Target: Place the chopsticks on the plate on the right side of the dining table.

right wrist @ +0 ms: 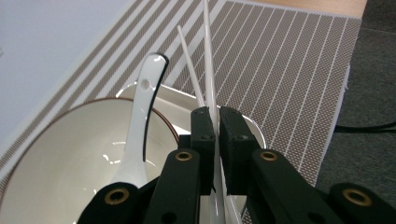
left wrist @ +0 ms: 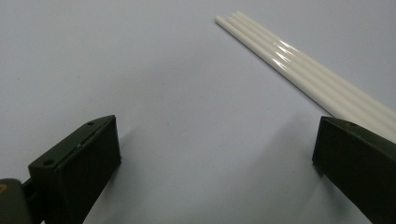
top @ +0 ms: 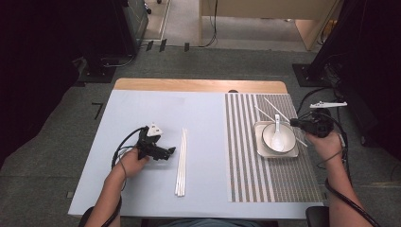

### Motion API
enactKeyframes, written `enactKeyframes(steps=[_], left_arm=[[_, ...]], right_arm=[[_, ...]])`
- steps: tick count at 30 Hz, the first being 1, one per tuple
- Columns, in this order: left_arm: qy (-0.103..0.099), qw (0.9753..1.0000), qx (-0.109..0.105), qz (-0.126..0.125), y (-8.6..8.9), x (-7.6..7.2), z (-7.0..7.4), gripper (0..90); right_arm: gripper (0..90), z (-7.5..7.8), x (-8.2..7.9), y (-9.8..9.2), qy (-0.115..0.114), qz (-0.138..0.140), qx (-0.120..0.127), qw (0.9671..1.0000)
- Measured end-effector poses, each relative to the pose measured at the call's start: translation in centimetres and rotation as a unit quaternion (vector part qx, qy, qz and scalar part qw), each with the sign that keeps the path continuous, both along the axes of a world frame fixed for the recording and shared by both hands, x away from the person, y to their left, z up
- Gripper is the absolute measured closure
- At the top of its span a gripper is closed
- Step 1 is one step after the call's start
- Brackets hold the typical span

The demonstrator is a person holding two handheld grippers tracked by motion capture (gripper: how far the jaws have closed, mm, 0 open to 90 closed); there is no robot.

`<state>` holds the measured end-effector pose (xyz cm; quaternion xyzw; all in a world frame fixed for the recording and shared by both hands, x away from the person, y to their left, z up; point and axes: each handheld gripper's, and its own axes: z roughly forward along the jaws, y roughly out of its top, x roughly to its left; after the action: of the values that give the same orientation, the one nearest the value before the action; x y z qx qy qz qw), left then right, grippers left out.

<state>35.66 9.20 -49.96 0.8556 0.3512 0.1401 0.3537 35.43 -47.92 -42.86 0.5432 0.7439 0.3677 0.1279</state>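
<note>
Setting the table is the work in hand; the right gripper (right wrist: 214, 135) has its fingers clamped on one white chopstick (right wrist: 207, 56), with a second chopstick (right wrist: 189, 60) running just beside it over the rim of the square plate (top: 261, 150); whether that second one is also pinched I cannot tell. A bowl (top: 268, 139) sits on the plate with a spoon (top: 277, 135) resting in it, all on the striped mat (top: 246, 156) at the right of the tabletop (top: 142, 109).

The left gripper (top: 171, 150) hovers low over the blue surface with its fingers wide apart and nothing between them; the bundle of loose chopsticks (top: 181, 163) lies just beside it, to its right.

To do the step well, I judge the held stick should be kept level and steered clear of the spoon handle, then laid parallel to its partner; a tilted grip could let it pivot or knock the bowl. For the left side, the fingers need to straddle the sticks squarely and close near their middle, since they are smooth, thin and likely to roll or slip.

No brand, label or writing can be read on anything here.
</note>
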Motion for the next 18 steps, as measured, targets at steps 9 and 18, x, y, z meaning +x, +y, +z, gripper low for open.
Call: enactKeyframes(steps=[9, 18], left_arm=[[0.0, 1.0, 0.0, 0.0, 0.0, 0.0, 0.0, 0.5], [0.0, 1.0, -0.001, 0.0, 0.0, 0.0, 0.0, 0.5]], right_arm=[[84.9, -1.3, 0.3, -0.1, 0.009, 0.024, -0.008, 0.9996], [84.9, -2.1, 0.5, -0.6, 0.01, 0.04, -0.001, 0.9991]])
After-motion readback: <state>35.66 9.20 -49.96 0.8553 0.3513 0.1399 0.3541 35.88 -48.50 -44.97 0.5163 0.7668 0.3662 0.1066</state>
